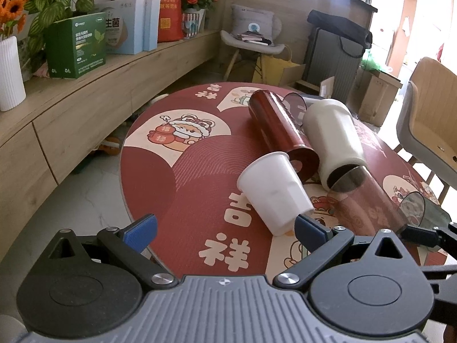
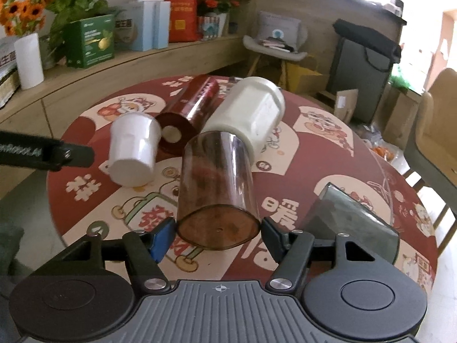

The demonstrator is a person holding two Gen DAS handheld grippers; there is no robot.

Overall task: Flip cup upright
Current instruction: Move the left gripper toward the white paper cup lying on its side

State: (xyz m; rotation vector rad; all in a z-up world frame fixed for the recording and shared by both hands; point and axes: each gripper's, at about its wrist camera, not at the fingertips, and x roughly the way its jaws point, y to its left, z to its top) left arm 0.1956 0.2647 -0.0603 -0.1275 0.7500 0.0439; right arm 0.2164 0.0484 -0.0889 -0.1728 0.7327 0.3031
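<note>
Several cups lie on their sides on the round red table [image 1: 182,194] [image 2: 357,171]. My right gripper [image 2: 218,235] is closed around the base of a clear brown cup [image 2: 217,185] [image 1: 368,203], its fingers [image 2: 161,240] pressing both sides. My left gripper [image 1: 225,228] is open and empty; its right finger [image 1: 310,230] sits by the base of a small white cup [image 1: 274,191] [image 2: 134,148]. A dark red cup [image 1: 281,131] [image 2: 191,111] and a large cream cup [image 1: 332,137] [image 2: 251,111] lie behind.
A clear grey cup [image 2: 351,223] [image 1: 417,208] lies at the right. Another clear cup [image 1: 297,107] lies at the back. A wooden shelf [image 1: 94,85] with boxes and flowers runs along the left. Chairs [image 1: 428,123] stand to the right.
</note>
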